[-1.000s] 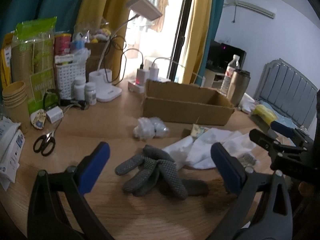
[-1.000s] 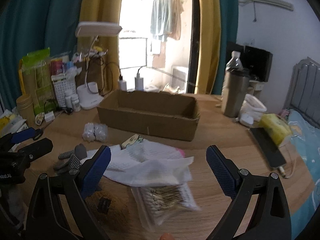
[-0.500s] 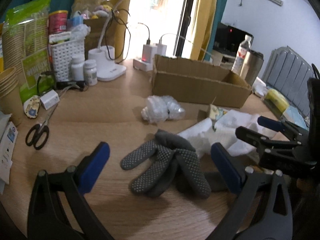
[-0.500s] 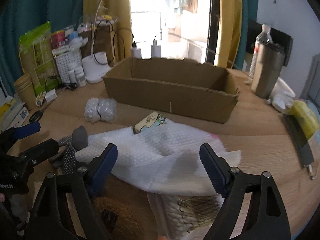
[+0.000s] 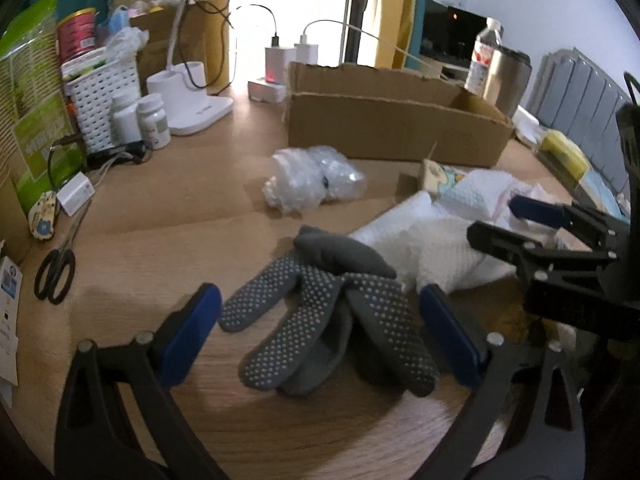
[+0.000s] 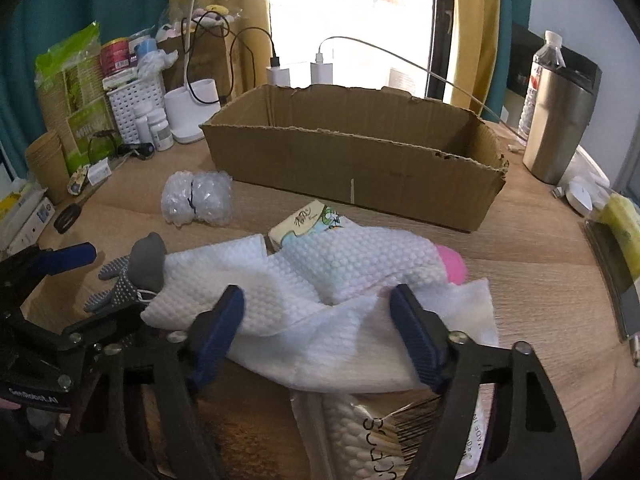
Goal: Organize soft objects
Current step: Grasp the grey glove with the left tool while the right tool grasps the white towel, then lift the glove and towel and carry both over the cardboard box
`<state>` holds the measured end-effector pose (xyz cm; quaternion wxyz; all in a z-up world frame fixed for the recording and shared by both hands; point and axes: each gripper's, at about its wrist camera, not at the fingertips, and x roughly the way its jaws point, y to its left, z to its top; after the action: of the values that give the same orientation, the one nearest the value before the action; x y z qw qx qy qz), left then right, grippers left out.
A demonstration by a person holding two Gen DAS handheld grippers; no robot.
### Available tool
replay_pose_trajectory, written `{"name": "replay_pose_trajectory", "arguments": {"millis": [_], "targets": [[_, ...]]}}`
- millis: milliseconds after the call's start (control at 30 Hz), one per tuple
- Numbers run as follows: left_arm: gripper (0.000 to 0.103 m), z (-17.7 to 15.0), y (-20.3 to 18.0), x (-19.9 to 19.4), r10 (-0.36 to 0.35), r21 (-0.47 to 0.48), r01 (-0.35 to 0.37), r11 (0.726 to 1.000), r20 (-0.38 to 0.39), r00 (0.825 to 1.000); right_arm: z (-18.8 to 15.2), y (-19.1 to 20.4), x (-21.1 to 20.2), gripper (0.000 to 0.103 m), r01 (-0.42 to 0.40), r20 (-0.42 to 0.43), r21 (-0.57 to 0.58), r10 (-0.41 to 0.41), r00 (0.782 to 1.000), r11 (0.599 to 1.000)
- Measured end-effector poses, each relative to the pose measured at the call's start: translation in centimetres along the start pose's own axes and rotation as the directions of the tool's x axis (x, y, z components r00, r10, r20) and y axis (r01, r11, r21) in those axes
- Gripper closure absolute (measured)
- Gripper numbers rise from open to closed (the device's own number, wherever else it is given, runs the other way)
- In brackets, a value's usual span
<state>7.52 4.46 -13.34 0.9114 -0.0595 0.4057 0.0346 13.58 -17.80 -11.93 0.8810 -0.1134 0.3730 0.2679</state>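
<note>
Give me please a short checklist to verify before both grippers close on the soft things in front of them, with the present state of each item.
1. Left gripper has the grey gloves between its fingers, pads not pressing: ok. Its jaws have just been closing a little.
2. Right gripper is over the white cloth, which lies between its pads: ok. Its jaws have just been closing.
3. Right pads already pinch the cloth: cannot tell.
4. Cloth is free of other things: not ok, it drapes over the tissue pack and touches the gloves.
5. Cardboard box is open, with room inside: ok.
6. The two grippers are apart: ok, though close.
</note>
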Motion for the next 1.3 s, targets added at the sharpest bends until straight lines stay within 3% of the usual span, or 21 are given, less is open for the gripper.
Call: {"name": "replay_pose_trajectory", "arguments": {"millis": [100, 167, 233, 433, 533, 733, 1300], "targets": [[0.019, -0.1, -0.3, 0.4, 0.001, 0.011, -0.001, 1.0, -0.024, 1.0, -0.2, 0.1, 0.1, 0.048, -0.003, -0.001, -0.017, 0.003, 1.0, 1.0], [0.022, -0.1, -0.5, 0.4, 0.0, 0.017, 0.0, 1.0, -0.026, 1.0, -0.4, 0.3, 0.2, 0.07, -0.002, -0.005, -0.029, 0.002, 1.0, 1.0], [0.035, -0.3, -0.7, 0.4, -0.009, 0.024, 0.01, 1.0, -0.035, 0.999, -0.7, 0.4, 0.9, 0.078, -0.011, -0.036, -0.039, 0.009, 0.999, 0.999], [0.061, -0.7, -1.8, 0.3, -0.047, 0.043, 0.05, 0.998, -0.052, 0.998, -0.9, 0.8, 1.2, 0.086, -0.034, -0.053, -0.077, 0.03, 0.998, 0.996], [0.07, -0.8, -2.0, 0.0, -0.059, 0.044, 0.061, 0.997, -0.056, 0.997, -1.0, 0.9, 1.2, 0.092, -0.048, -0.054, -0.086, 0.043, 0.998, 0.995], [0.073, -0.7, -2.0, -1.5, -0.086, 0.03, 0.087, 0.996, -0.03, 0.996, -1.1, 0.3, 0.2, 0.095, -0.084, -0.028, -0.058, 0.083, 0.996, 0.995], [0.073, 2.1, -2.8, -5.5, -0.132, 0.047, 0.128, 0.991, 0.098, 0.986, 1.6, -1.3, -5.4, 0.095, -0.037, 0.148, -0.038, 0.042, 0.988, 0.999]]}}
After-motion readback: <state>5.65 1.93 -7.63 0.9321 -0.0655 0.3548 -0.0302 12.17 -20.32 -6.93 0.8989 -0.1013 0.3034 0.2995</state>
